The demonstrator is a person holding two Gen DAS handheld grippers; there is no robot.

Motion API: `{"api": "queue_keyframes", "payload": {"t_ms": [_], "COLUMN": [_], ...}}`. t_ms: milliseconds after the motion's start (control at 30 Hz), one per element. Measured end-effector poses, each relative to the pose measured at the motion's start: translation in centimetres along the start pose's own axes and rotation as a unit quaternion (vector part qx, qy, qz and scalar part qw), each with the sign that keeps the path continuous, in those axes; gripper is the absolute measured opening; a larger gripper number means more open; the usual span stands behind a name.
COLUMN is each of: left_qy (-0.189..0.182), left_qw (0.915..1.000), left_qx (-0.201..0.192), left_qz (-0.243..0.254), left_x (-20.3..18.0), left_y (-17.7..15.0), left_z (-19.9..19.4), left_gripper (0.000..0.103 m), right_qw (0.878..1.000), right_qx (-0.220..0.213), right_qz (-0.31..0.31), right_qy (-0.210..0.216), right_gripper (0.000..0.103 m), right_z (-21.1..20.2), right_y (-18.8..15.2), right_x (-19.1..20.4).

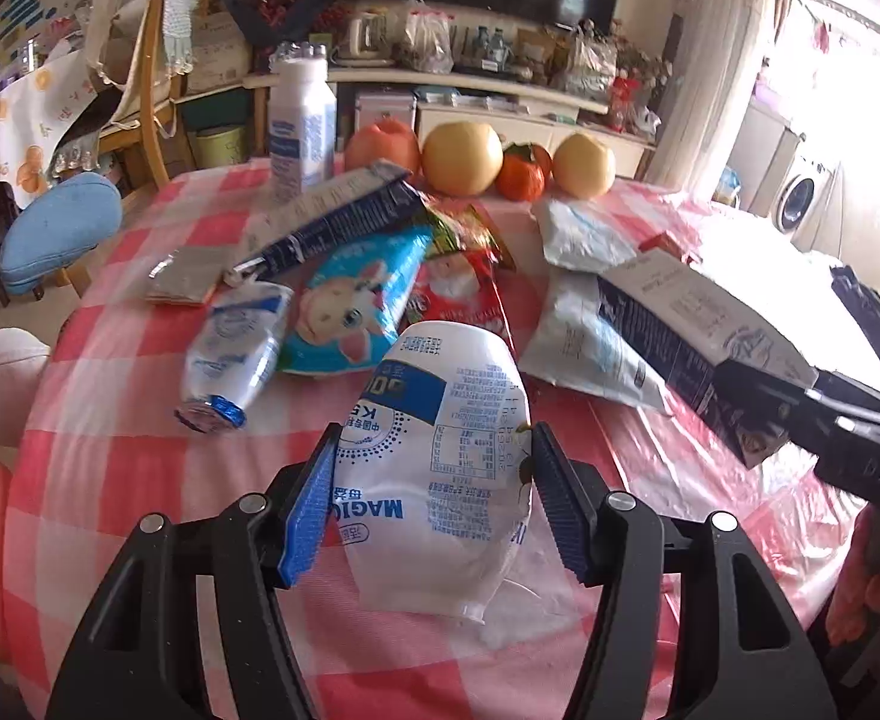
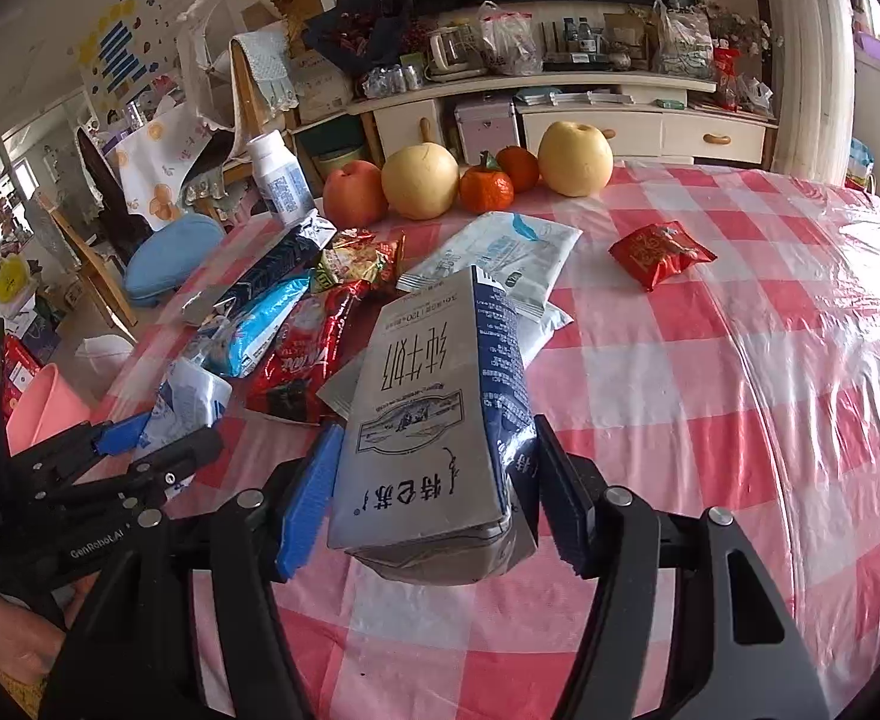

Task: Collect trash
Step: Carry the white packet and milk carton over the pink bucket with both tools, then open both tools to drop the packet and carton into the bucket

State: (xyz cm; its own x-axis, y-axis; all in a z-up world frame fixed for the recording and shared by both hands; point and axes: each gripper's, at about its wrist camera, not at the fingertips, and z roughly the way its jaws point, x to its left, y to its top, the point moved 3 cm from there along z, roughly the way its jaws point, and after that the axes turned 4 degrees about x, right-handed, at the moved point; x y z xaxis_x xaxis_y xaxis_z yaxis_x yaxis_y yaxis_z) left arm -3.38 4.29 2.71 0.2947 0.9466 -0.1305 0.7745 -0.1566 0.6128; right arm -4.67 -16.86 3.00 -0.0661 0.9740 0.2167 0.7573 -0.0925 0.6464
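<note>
Left gripper (image 1: 434,501) is clamping a white bottle (image 1: 440,468), both blue pads pressing its sides, bottom centre of the left wrist frame. The bottle is lying neck toward the camera, upside-down print facing up, over the pink-and-white checked surface (image 1: 110,420).

Right gripper (image 2: 434,498) is clamping a grey milk carton (image 2: 434,420), pads on both sides, bottom centre of the right wrist frame. The carton is tilting up and away from the camera. In the left wrist frame the same carton is showing at right, held by the black gripper body.

Remaining trash is sitting mid-frame on the surface:
- crushed clear bottle (image 1: 230,360), left of the white bottle
- blue cartoon wrapper (image 1: 356,300) and red wrapper (image 1: 463,294), overlapping
- dark flattened carton (image 1: 332,216) above them
- white pouches (image 2: 499,252), centre of the right wrist frame
- small red packet (image 2: 661,252) alone, right of centre, well apart from the pile

Fruit (image 2: 422,180) is lining the far edge, upper centre. An upright white bottle (image 2: 278,177) is standing left of it.
</note>
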Motion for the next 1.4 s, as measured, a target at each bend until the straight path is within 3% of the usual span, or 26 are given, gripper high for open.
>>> {"api": "queue_keyframes", "payload": {"t_ms": [300, 467, 600, 767, 800, 967, 1033, 1100, 1167, 1267, 1400], "left_qy": [0.022, 0.076, 0.149, 0.243, 0.258, 0.286, 0.290, 0.294, 0.304, 0.312, 0.308], "left_qw": [0.9958, 0.9805, 0.9556, 0.9068, 0.8931, 0.8467, 0.8356, 0.8288, 0.8251, 0.8336, 0.8524], "left_qx": [-0.049, -0.084, -0.106, -0.104, -0.101, -0.087, -0.077, -0.071, -0.072, -0.075, -0.093], "left_qz": [-0.074, -0.160, -0.231, -0.328, -0.354, -0.441, -0.460, -0.471, -0.471, -0.450, -0.412], "left_x": [5.1, 11.6, 18.2, 27.2, 29.0, 34.7, 36.0, 36.5, 36.6, 36.1, 35.2], "left_y": [1.4, 1.6, 0.7, -2.2, -3.2, -6.7, -7.7, -8.1, -8.3, -7.6, -6.1], "left_z": [-4.5, -8.2, -11.4, -14.6, -15.1, -16.5, -16.5, -16.4, -16.6, -16.4, -16.0], "left_gripper": [0.063, 0.063, 0.063, 0.063, 0.063, 0.063, 0.065, 0.074, 0.077, 0.083, 0.085], "right_qw": [0.998, 0.990, 0.978, 0.955, 0.951, 0.929, 0.924, 0.919, 0.922, 0.935, 0.951], "right_qx": [-0.018, -0.017, -0.005, 0.023, 0.026, 0.053, 0.064, 0.081, 0.077, 0.073, 0.067], "right_qz": [-0.046, -0.106, -0.156, -0.223, -0.234, -0.290, -0.306, -0.314, -0.304, -0.255, -0.204], "right_qy": [0.041, 0.092, 0.140, 0.193, 0.199, 0.225, 0.221, 0.226, 0.226, 0.234, 0.223], "right_gripper": [0.063, 0.063, 0.063, 0.063, 0.063, 0.064, 0.064, 0.064, 0.067, 0.084, 0.088], "right_z": [-1.6, -1.8, -1.0, 1.1, 1.4, 3.7, 5.1, 6.4, 7.1, 7.5, 7.3], "right_y": [1.2, 1.9, 2.3, 2.4, 2.3, 1.4, 0.9, 0.5, 0.6, 1.4, 2.0], "right_x": [5.9, 13.4, 20.4, 29.7, 31.4, 39.0, 41.4, 42.7, 42.8, 41.1, 37.4]}}
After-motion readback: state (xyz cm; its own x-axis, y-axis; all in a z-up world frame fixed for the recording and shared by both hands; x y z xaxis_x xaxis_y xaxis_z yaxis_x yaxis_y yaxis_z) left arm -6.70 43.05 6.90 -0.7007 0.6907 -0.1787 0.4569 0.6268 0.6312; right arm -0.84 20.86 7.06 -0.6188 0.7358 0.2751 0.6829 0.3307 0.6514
